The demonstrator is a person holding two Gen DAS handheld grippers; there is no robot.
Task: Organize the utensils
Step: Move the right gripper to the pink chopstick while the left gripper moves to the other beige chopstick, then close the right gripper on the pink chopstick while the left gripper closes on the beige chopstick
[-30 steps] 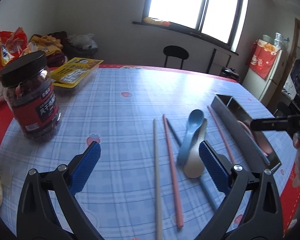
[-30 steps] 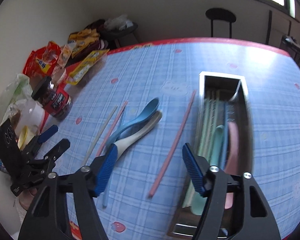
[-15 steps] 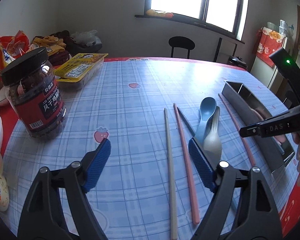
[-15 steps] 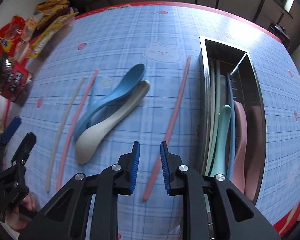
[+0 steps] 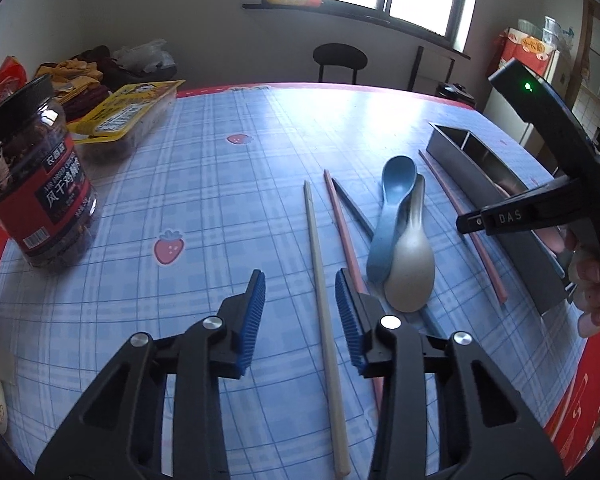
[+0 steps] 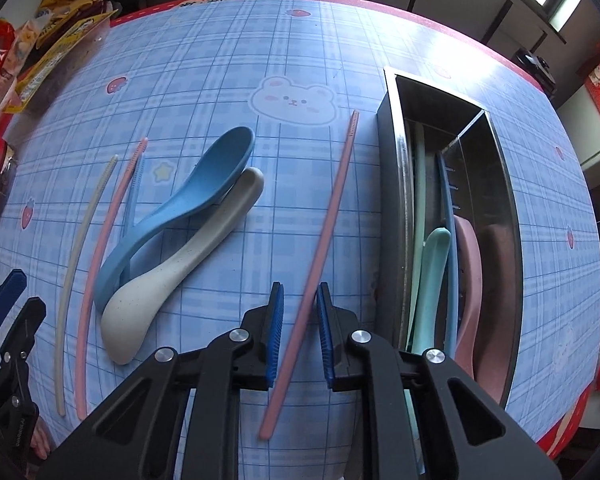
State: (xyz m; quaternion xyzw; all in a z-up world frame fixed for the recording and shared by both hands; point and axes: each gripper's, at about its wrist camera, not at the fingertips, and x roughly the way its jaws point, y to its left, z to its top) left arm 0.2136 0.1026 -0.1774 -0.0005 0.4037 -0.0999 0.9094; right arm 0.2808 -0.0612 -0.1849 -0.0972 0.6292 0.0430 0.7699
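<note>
My left gripper [image 5: 302, 316] hangs low over the table. Its jaws are closing around a beige chopstick [image 5: 320, 280], and the pads stand clear of it. Just right of it lie a pink chopstick [image 5: 342, 224], a dark blue chopstick [image 5: 352, 210], a blue spoon [image 5: 392, 200] and a beige spoon [image 5: 410, 264]. My right gripper [image 6: 300, 332] points steeply down. Its jaws are closing on a second pink chopstick [image 6: 328, 216] beside the metal tray [image 6: 392, 184], with slim gaps left at both pads. In the tray lie a green spoon [image 6: 432, 272], a pink spoon [image 6: 470, 280] and chopsticks.
A red-labelled jar [image 5: 32, 184] stands at the left, with a yellow snack pack [image 5: 128, 116] and snack bags behind it. A black chair [image 5: 340, 56] is past the far table edge. The red table border runs close under the tray's near end.
Both pairs of jaws have narrowed a lot. The right gripper tipped downward and dropped over the pink chopstick by the tray. The left sank a little, straddling the beige chopstick.
</note>
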